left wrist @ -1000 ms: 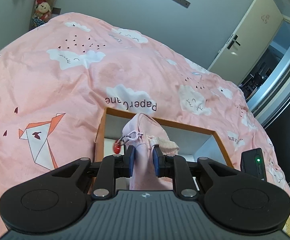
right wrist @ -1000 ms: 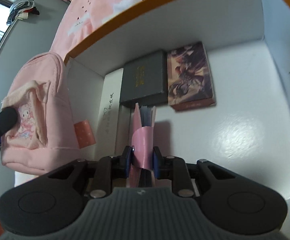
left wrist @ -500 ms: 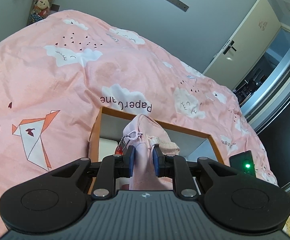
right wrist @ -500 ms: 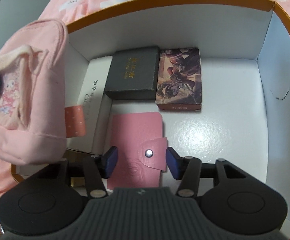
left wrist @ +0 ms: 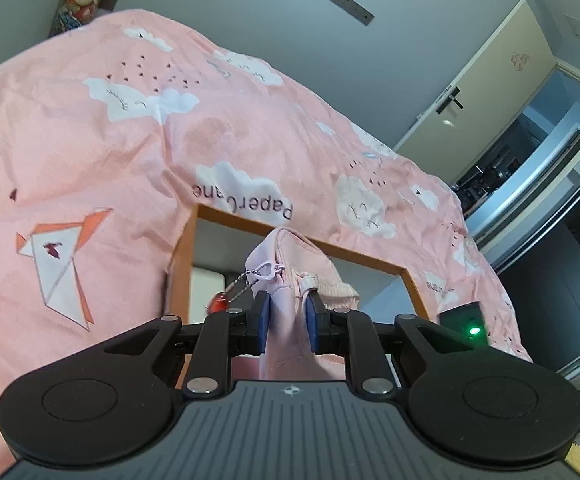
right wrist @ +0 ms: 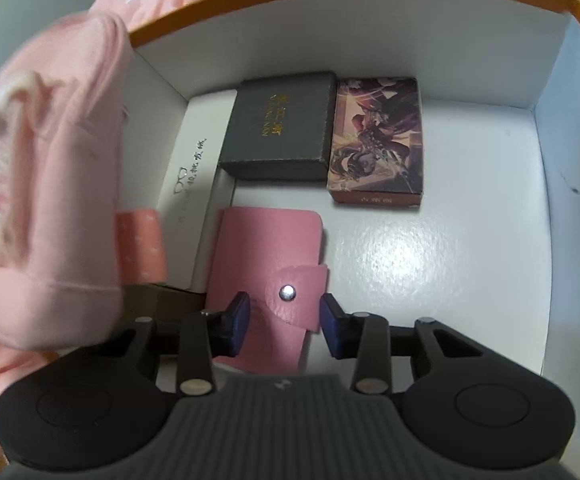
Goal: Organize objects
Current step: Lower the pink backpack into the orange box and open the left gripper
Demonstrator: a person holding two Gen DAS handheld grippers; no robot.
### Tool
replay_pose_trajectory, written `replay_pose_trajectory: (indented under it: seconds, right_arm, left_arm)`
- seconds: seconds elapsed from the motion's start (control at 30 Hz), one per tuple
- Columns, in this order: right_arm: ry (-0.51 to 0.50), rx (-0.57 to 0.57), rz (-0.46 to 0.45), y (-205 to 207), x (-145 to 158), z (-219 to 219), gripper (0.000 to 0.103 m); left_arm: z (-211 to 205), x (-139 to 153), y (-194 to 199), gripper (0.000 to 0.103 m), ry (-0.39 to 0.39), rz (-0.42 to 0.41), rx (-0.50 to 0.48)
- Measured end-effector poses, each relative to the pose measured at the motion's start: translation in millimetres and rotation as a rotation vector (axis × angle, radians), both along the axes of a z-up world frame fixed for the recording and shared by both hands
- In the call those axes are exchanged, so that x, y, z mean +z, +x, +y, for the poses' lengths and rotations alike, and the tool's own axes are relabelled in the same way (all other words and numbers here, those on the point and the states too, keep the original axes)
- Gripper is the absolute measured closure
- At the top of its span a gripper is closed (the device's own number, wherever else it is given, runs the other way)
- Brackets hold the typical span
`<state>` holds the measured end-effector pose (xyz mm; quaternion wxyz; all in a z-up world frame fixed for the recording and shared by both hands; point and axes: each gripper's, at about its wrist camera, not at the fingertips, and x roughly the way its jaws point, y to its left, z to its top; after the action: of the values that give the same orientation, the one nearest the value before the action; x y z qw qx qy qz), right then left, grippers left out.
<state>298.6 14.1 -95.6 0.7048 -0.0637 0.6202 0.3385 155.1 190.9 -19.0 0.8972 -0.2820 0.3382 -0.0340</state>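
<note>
The left gripper [left wrist: 286,322] was clamped on the pink pouch [left wrist: 290,280], holding it upright above the left edge of the box [left wrist: 369,258], probably so it could go in once a spot was free. The right gripper [right wrist: 284,320] hung low inside the box with its fingers apart, straddling the pink wallet [right wrist: 264,256] without gripping it. The wallet lay flat on the box floor, snap side up, just in front of the grey case [right wrist: 280,126] and card box [right wrist: 377,140], which sat side by side against the back wall. A white case [right wrist: 192,172] ran along the left wall. Packing flat items tight left the right half of the floor for the bulkier pouch
</note>
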Motion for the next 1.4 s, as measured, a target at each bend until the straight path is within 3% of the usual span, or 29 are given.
replay_pose_trajectory:
  seconds: [0.2, 0.27, 0.43, 0.53, 0.6, 0.93, 1.03, 1.13, 1.4]
  right_arm:
    - [0.02, -0.1, -0.183, -1, 32, -52, 0.061]
    - [0.04, -0.149, -0.2, 5, 39, -67, 0.061]
    - [0.119, -0.22, -0.153, 17, 37, -83, 0.061]
    - [0.177, -0.234, -0.101, 19, 33, -80, 0.053]
    - [0.203, -0.221, -0.068, 19, 26, -75, 0.053]
    - [0.223, -0.174, 0.033, 14, 9, -57, 0.063]
    - [0.231, -0.173, 0.052, 15, 5, -55, 0.065]
    - [0.248, -0.163, 0.076, 14, 1, -52, 0.079]
    - [0.209, -0.128, 0.044, 9, -1, -43, 0.079]
  left_arm:
    - [-18, -16, 19, 0.082, -0.032, 0.068, -0.034]
    - [-29, -25, 29, 0.082, -0.03, 0.108, -0.054]
    - [-51, -45, 42, 0.082, 0.035, 0.212, -0.087]
    - [-56, -52, 45, 0.082, 0.101, 0.256, -0.096]
    - [-58, -56, 48, 0.082, 0.121, 0.286, -0.107]
    - [-72, -65, 56, 0.073, 0.335, 0.386, -0.142]
    - [-72, -60, 52, 0.073, 0.354, 0.366, -0.148]
    - [-72, -54, 50, 0.074, 0.375, 0.345, -0.147]
    - [-79, -64, 53, 0.077, 0.422, 0.366, -0.168]
